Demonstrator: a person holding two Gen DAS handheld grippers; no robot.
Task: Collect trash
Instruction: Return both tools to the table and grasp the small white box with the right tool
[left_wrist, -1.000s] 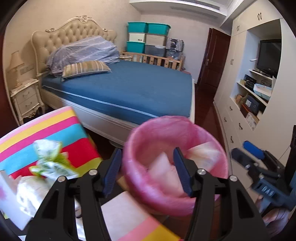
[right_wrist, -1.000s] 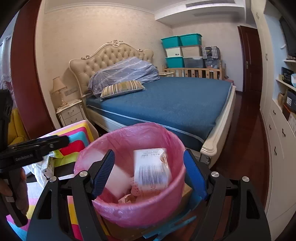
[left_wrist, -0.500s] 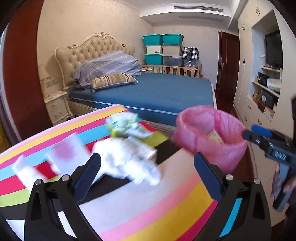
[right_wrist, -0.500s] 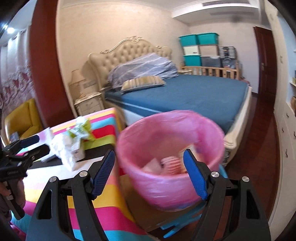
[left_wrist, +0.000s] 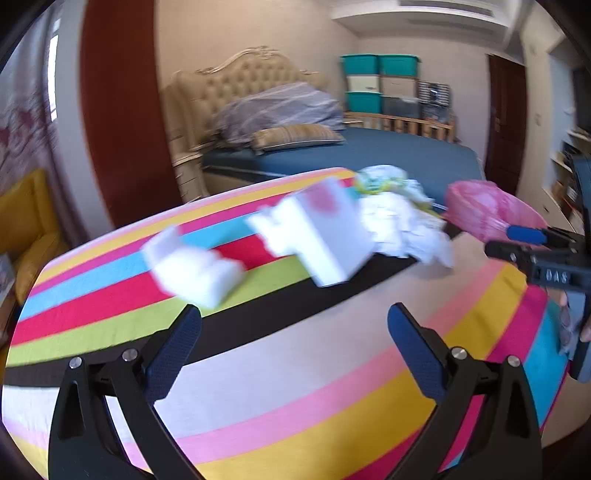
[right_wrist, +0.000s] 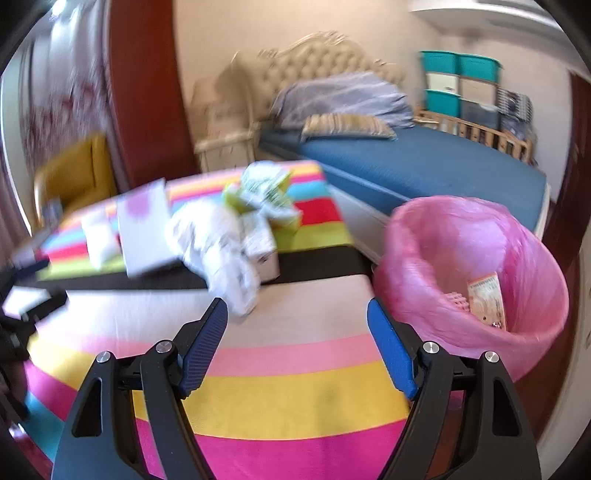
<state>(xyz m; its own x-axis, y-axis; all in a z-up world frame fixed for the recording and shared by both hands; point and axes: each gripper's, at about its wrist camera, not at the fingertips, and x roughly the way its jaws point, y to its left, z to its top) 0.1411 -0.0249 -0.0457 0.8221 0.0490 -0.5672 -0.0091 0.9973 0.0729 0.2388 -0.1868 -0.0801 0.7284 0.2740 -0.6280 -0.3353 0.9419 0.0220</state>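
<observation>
While both cameras are smeared by motion blur, the layout is readable: a striped cloth (right_wrist: 295, 387) in pink, yellow, white, black and green bands covers the surface under both grippers, and the trash lies in a loose heap toward its far side. In the right wrist view the right gripper (right_wrist: 297, 345) has its blue-padded jaws standing apart with nothing between them, only the white and pink stripes below. Just past its left finger lies crumpled white paper (right_wrist: 218, 251), touching a small white carton (right_wrist: 260, 243); a green-and-white wrapper (right_wrist: 264, 192) sits behind these, and a flat white box with a pink patch (right_wrist: 146, 229) lies to the left. To the right, beside the cloth's edge, stands the pink-lined bin (right_wrist: 476, 280) — a printed packet (right_wrist: 487, 299) lies against its inner wall. In the left wrist view the left gripper (left_wrist: 293, 347) has just been opening and now gapes wide and empty over the black and white stripes, with a blurred white packet (left_wrist: 195, 271) just beyond its left finger. A bed with a blue cover (right_wrist: 424, 166) fills the background.
</observation>
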